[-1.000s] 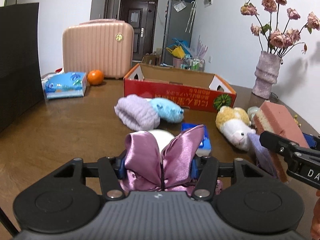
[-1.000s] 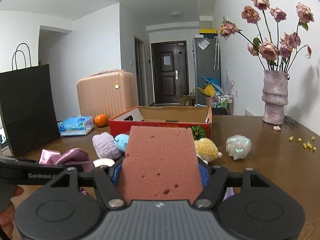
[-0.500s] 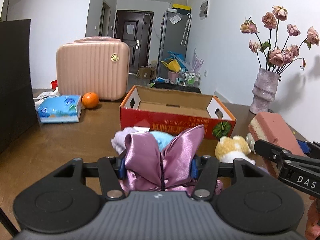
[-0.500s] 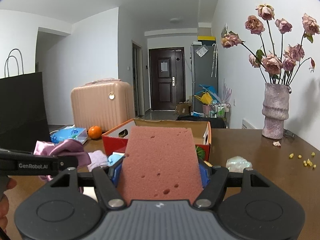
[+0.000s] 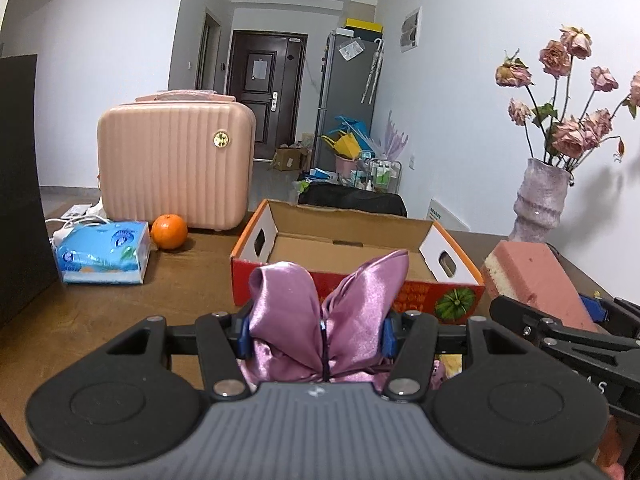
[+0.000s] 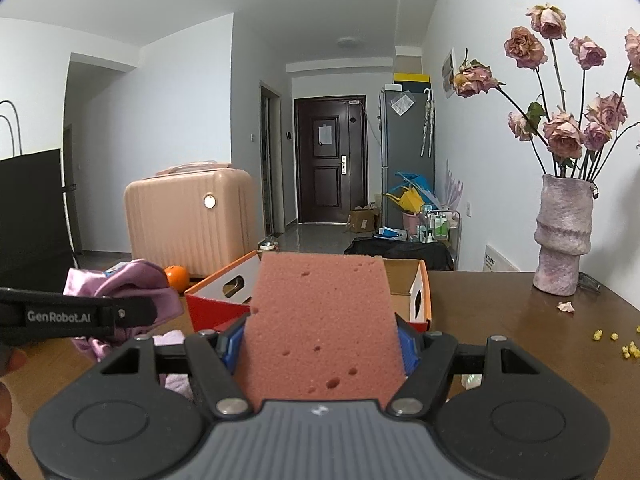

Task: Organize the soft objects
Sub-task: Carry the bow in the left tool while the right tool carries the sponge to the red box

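In the left wrist view, the left gripper (image 5: 316, 334) sits low at centre frame, its blue pads partly closed and pressing both sides of a shiny lilac satin bow (image 5: 320, 320). Behind it, mid-frame, stands the open red-and-orange cardboard box (image 5: 452, 272) on the brown wooden table (image 5: 120, 312). In the right wrist view, the right gripper (image 6: 320, 344) grips a thick pink porous sponge block (image 6: 320, 328) at centre frame, jaws roughly half open around it.
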The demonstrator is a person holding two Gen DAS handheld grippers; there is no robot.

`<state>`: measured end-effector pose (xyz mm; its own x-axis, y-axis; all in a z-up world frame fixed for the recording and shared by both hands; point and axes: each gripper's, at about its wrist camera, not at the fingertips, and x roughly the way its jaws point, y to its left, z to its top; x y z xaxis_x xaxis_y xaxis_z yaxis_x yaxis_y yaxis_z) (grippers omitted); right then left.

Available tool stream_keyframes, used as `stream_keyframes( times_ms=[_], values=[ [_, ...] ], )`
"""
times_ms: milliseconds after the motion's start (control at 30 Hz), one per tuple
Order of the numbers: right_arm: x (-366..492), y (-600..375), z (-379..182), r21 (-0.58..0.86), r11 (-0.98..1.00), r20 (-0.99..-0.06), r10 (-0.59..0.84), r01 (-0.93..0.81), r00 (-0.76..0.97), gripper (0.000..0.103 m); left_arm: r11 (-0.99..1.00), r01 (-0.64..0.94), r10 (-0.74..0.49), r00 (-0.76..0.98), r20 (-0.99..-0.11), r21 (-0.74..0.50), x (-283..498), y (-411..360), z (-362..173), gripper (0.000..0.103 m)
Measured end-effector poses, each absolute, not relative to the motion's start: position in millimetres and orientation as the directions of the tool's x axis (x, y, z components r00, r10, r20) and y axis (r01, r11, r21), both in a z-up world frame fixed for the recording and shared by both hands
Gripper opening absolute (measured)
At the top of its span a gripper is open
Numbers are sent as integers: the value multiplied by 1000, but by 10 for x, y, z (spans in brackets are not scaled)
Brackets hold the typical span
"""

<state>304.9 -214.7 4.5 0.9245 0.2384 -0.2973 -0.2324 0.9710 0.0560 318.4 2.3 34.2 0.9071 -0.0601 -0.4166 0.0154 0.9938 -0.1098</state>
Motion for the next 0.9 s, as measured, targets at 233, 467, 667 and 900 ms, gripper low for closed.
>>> stream_keyframes(
  times_ms=[233,467,667,900],
  values=[
    [3346,-2132,76,76,971,-292,237,-225,926,69,990,5,-63,910,-410,-140,3487,63,382,56],
    [3637,-2131,136,80,972,-289,235,-221,928,69,987,-11,-56,912,-407,-160,3770,103,425,56],
    [3853,-2169,198,72,974,-294,225,-213,929,69,987,-26,-41,910,-412,-156,3991,130,437,56],
    [4123,-2180,245,75,974,-296,225,-212,928,69,987,-19,-46,916,-398,-158,4230,175,475,56]
  ],
)
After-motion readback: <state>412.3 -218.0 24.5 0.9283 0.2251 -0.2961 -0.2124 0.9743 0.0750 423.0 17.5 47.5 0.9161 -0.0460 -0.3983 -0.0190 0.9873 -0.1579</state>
